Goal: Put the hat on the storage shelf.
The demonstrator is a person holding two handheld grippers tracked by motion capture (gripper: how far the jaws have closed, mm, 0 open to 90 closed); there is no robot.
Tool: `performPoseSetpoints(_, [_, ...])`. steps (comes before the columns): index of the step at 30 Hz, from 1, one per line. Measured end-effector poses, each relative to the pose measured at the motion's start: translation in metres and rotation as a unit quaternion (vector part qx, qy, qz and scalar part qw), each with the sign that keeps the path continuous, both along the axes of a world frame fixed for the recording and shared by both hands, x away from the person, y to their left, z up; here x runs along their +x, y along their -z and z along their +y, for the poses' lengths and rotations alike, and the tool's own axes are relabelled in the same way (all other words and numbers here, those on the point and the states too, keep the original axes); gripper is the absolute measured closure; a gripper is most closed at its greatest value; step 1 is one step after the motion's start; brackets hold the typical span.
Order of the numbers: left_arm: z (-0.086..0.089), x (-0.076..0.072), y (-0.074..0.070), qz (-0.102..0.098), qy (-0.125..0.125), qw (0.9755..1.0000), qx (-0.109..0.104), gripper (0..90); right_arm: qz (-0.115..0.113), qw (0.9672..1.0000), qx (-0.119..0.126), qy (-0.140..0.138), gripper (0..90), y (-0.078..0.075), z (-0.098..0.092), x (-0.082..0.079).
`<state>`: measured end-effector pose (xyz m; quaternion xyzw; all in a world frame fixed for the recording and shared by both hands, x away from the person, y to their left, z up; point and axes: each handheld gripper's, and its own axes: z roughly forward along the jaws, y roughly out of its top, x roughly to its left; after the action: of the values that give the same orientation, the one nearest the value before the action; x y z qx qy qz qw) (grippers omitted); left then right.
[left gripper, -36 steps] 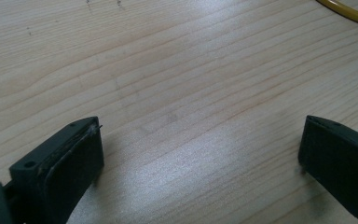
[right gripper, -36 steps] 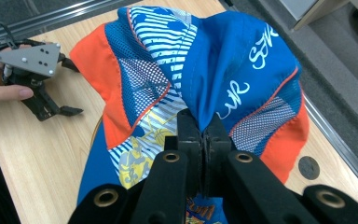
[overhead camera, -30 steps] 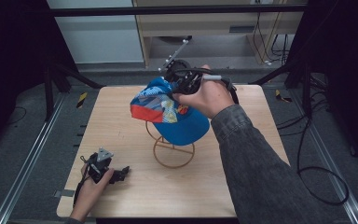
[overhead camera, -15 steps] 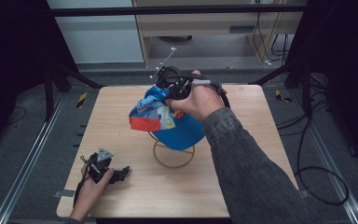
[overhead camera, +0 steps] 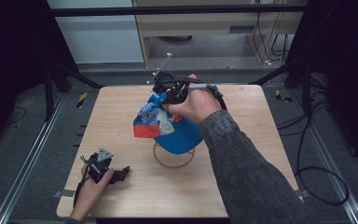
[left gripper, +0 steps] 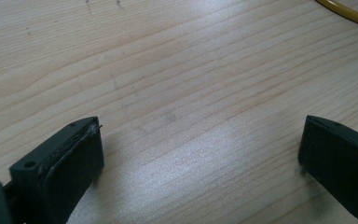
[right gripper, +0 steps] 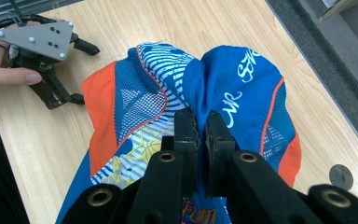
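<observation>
Ample bare table (overhead camera: 242, 186) around cap (overhead camera: 177, 133)

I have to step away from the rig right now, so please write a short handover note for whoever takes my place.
Right claw: shut on a fold of the blue and orange cap, held above the wooden table and over the yellow ring.
Left claw: open, holding nothing, low over the near left of the table.
Done: cap gripped and lifted.
Left: probably setting the cap down on or near the ring; where it should end up cannot be told.
</observation>
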<state>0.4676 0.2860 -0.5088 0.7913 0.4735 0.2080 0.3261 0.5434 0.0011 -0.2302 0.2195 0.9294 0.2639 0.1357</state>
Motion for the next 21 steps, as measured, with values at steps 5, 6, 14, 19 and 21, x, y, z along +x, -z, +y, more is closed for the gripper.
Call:
performPoseSetpoints(5, [0.0,0.0,0.0,0.0,0.0,1.0,0.0,0.0,-0.001,1.0,0.001,0.001,84.1,0.0005,-0.0004,0.0002])
performPoseSetpoints(6, [0.0,0.0,0.0,0.0,0.0,1.0,0.0,0.0,0.0,1.0,0.001,0.002,83.9,0.0005,-0.0006,0.0001])
performPoseSetpoints(14, [0.0,0.0,0.0,0.0,0.0,1.0,0.0,0.0,-0.003,1.0,0.001,0.001,76.3,0.0014,-0.0006,-0.0005])
performPoseSetpoints(19, [0.0,0.0,0.0,0.0,0.0,1.0,0.0,0.0,-0.006,1.0,0.0,0.002,71.8,0.0015,-0.0008,-0.0013])
performPoseSetpoints(21, [0.0,0.0,0.0,0.0,0.0,1.0,0.0,0.0,-0.006,1.0,0.0,0.004,69.3,0.0015,-0.001,-0.0014])
